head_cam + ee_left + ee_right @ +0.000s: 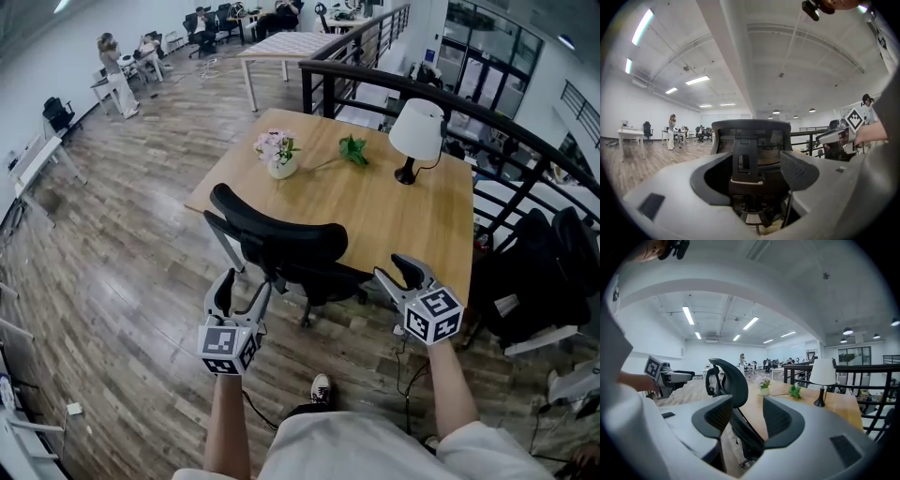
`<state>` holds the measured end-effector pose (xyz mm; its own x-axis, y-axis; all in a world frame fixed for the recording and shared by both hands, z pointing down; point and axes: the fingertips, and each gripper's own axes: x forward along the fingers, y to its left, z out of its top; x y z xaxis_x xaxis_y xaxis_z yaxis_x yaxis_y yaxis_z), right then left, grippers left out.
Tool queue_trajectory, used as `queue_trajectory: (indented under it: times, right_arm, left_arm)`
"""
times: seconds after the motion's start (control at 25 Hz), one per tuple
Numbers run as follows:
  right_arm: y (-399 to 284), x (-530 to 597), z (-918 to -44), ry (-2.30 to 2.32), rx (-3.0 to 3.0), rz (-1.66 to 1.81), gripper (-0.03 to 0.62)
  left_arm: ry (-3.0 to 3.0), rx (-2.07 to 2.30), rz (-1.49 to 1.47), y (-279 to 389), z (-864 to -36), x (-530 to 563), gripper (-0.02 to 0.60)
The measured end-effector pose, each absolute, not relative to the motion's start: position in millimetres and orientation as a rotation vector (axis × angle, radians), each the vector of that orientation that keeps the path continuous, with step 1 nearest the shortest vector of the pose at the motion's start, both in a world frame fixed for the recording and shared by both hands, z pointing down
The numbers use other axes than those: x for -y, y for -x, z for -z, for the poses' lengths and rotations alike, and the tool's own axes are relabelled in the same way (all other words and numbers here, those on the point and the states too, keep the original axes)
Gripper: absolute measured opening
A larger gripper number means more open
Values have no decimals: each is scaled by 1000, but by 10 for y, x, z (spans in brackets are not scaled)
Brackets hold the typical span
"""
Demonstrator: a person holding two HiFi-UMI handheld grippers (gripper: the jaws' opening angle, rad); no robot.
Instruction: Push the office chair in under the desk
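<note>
The office chair (pixel 291 246) is black. It has a wide curved backrest whose back, in the left gripper view (pixel 751 140), shows a mesh panel with a solid black spine down the middle, a slot cut in the spine and a pale bar across it. From your right gripper view (pixel 730 380) you see it side-on, with the backrest sweeping up in a smooth arc and a looped armrest beside it. Its wheeled base shows under the seat in the head view.

It stands on the plank floor (pixel 122 281) at the near edge of the light wooden bench (pixel 394 225), toward the bench's left corner, with its back turned to you. The seat's front meets the bench edge in the head view. You cannot tell from there whether any of it is already under the top.

Your left claw (pixel 242 292) sits just behind the backrest's left side. Its jaws stand wide (pixel 754 187), with the chair's spine framed in the gap and neither pad pressing on it. Your right claw (pixel 397 276) is off to the chair's right, near the bench edge. Its jaws are also wide (pixel 747 420) and hold nothing, with the chair seen through the gap farther off.

On the bench stand a flower pot (pixel 279 156) with pink blooms, a green sprig (pixel 353 150) and a white-shaded lamp (pixel 417 136) on a black foot. A black railing (pixel 441 94) runs behind the bench.
</note>
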<state>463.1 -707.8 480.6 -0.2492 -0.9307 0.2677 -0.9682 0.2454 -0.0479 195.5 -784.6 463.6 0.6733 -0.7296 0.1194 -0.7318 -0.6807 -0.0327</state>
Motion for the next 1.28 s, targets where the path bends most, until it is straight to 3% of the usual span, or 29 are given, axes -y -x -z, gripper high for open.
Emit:
queue_trajectory:
  times: [0.16,0.48,0.56,0.88,1.08,1.28]
  right_arm:
    - [-4660,6621,-4649,-1852,2331,-292,222]
    - [-4452,5912,-4341,-1877,2336,-221,215]
    - [-4383,5784,-4297,-1878,2327,-197,206]
    - [-4220,5408,-4185,-1899,2312,-131,51]
    - [-4133,5197,-4086,-1903,2316,-103,21]
    - [-4068,4981,-4088,-1910,2297,-94,20]
  left_arm:
    - [-2867,1217,-171,-1905,-4543,7420,317]
    - [-2940,1117,-246,-1917,-4457,6644,300]
    - [-2962,1104,-260,-1928,-4426,6495,277]
    - [-3017,1092,-212,-2062,-4247,6051,114]
    - [-3046,1068,-206,-2089,-4146,5834,14]
    - [-3062,1045,-229,-2095,-4161,5633,9]
